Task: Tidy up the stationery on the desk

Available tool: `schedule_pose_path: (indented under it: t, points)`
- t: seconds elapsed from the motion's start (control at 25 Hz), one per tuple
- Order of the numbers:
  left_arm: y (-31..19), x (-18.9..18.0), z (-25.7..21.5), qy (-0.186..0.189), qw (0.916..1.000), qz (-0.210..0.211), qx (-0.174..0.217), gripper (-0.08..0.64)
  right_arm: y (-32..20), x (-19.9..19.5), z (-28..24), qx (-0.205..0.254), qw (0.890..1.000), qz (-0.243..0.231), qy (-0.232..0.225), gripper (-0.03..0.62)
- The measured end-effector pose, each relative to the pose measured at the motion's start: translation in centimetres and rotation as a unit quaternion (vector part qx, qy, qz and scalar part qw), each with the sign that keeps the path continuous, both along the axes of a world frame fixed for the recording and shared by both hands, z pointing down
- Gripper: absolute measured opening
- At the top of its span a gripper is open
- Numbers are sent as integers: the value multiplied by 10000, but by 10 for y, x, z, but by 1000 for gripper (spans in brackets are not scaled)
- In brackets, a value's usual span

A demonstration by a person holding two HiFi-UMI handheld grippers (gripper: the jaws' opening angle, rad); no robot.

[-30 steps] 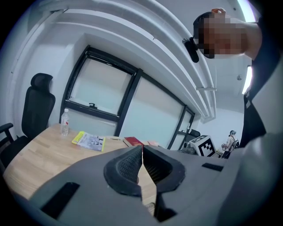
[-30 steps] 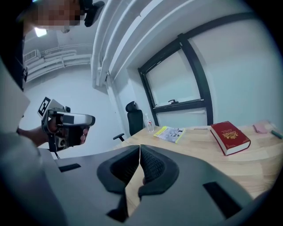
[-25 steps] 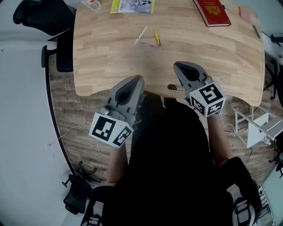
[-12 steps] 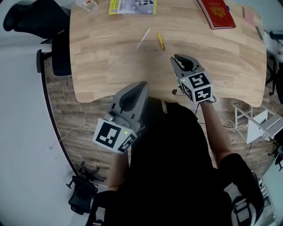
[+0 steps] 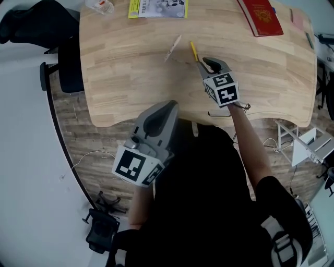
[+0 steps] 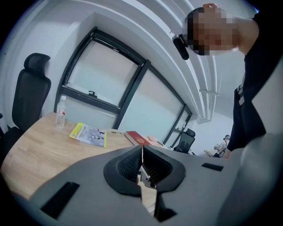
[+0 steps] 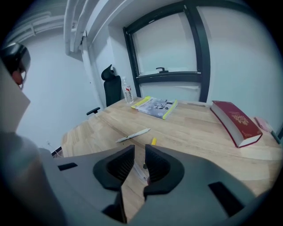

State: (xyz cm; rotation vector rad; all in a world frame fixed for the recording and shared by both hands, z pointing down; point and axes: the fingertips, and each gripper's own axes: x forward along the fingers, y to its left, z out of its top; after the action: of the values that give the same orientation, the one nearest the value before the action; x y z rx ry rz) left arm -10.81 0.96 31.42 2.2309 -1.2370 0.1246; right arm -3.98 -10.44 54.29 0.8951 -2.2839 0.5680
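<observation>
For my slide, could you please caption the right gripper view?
Right tongs, just opening and empty, near a yellow pen; white pen, booklet, red book beyond.

**Pale wood, gloss and clear plastic**

We see a desk (image 5: 130, 78) of pale, matt wood with grain and plank joints. The red book (image 5: 260, 15) has a smooth, faintly shiny cover. The booklet (image 5: 156, 8) is glossy paper and the bottle (image 5: 102, 5) clear plastic. The floor (image 5: 78, 135) looks like worn wood planks.
</observation>
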Motion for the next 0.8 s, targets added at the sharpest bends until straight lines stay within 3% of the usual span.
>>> schedule_pose_path:
  t: [0.28,0.8]
  points:
    - [-9,-15,11,-7,9999,-24,-164,37,-11,-9,48,-304,9982,145,491,115]
    - [-14,-31,25,-45,9993,-32,-365,37,-23,-17,89,-375,9907,52,1305,113]
